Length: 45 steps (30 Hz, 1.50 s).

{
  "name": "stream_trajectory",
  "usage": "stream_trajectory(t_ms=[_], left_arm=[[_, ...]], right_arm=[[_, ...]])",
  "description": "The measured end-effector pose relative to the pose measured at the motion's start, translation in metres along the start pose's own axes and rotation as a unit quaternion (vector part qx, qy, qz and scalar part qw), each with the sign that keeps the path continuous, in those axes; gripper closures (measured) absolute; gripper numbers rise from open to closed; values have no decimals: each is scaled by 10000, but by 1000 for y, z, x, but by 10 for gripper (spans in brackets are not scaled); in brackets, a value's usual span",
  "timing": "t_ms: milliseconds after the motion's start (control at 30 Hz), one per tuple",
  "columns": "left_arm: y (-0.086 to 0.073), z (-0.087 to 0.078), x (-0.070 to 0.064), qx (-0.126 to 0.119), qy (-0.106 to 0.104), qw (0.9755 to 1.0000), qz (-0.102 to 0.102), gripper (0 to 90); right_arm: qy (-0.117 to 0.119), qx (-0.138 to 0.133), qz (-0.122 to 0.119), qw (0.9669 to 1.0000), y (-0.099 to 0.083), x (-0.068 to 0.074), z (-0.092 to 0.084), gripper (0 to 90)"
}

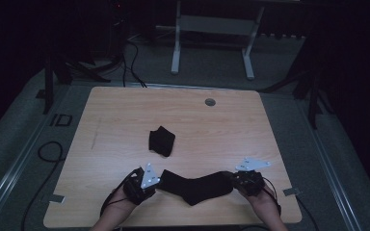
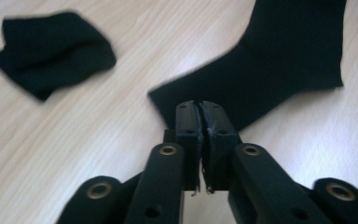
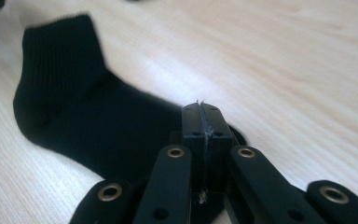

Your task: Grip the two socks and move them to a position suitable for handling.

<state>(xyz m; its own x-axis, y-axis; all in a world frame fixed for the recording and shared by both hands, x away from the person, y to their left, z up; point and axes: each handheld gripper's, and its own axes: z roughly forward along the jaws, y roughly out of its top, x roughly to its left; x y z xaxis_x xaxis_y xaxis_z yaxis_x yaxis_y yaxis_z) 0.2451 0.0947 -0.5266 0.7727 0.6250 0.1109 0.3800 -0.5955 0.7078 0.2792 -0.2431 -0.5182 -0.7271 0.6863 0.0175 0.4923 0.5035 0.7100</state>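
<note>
A black sock lies flat on the wooden tabletop near its front edge, stretched between the 2 grippers. The left gripper has its fingers pressed together at the sock's left end; in the left gripper view the fabric meets the fingertips, but a firm pinch cannot be confirmed. The right gripper has its fingers pressed together over the sock's right end, with cloth beneath and beside them. A second black sock, folded, lies apart toward the tabletop's centre. A round grommet sits near the far edge.
</note>
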Motion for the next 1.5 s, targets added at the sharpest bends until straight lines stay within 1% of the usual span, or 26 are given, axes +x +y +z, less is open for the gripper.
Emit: stream_trajectory(t_ms=[100, 167, 200, 233, 267, 333, 367, 400, 433, 500, 600, 733, 867, 933, 1033, 1133, 1233, 1300, 1400, 1433, 1467, 1500], left_arm=[[3, 13, -1, 43, -85, 9999, 47, 899], [3, 22, -3, 156, -155, 9997, 97, 899], [2, 25, -3, 194, -168, 9996, 112, 899], [2, 25, -3, 194, -168, 9996, 112, 899], [0, 31, -3, 329, -219, 9991, 132, 898], [-5, 35, -3, 460, -190, 9987, 147, 898], [-8, 35, -3, 462, -191, 9986, 155, 898], [-10, 34, -3, 432, -206, 9988, 114, 898], [-12, 31, -3, 453, -242, 9986, 80, 899], [-16, 28, -5, 446, -255, 9987, 74, 899], [-21, 22, -10, 440, -315, 9985, 68, 898], [-26, 17, -14, 409, -393, 9984, 55, 897], [-30, 14, -14, 365, -533, 9979, -62, 897], [-30, 14, -15, 347, -521, 9980, -60, 896], [-29, 16, -16, 337, -571, 9978, -46, 896], [-26, 19, -16, 308, -609, 9976, -73, 896], [-23, 23, -16, 291, -624, 9976, -67, 896], [-20, 25, -18, 295, -582, 9979, 0, 896], [-19, 25, -18, 302, -580, 9979, 23, 894], [-19, 24, -18, 298, -562, 9980, 31, 878], [-19, 22, -18, 305, -576, 9979, 10, 844], [-18, 20, -17, 301, -583, 9978, 25, 790]], right_arm=[[22, 124, -4, 9999, -3, -1, 11, 896], [0, 208, -24, 9998, -6, -3, 16, 896], [-18, 264, -56, 9996, -7, -4, 19, 896], [-32, 308, -83, 9995, -9, -5, 21, 895], [-57, 336, -91, 9994, -10, -6, 23, 895], [-101, 402, -118, 9991, -12, -8, 26, 894], [-130, 454, -109, 9988, -14, -9, 27, 893], [-142, 477, -102, 9987, -16, -11, 28, 892], [-132, 504, -81, 9986, -18, -12, 30, 888], [-60, 464, -16, 9989, -21, -13, 28, 888], [-36, 459, -21, 9989, -23, -12, 27, 887], [104, 435, 25, 9990, -29, -5, 21, 887], [136, 427, -19, 9990, -37, 3, 14, 884], [139, 423, -30, 9990, -39, 4, 12, 874], [167, 414, 71, 9990, -41, 0, 10, 874], [101, 427, 53, 9990, -41, -2, 9, 882], [50, 426, 138, 9990, -42, -7, 8, 887], [59, 418, 194, 9989, -44, -10, 7, 887], [74, 450, 189, 9988, -43, -10, 6, 884], [92, 457, 198, 9987, -43, -10, 6, 883], [102, 449, 190, 9988, -41, -9, 5, 881], [118, 418, 155, 9989, -39, -8, 4, 876]])
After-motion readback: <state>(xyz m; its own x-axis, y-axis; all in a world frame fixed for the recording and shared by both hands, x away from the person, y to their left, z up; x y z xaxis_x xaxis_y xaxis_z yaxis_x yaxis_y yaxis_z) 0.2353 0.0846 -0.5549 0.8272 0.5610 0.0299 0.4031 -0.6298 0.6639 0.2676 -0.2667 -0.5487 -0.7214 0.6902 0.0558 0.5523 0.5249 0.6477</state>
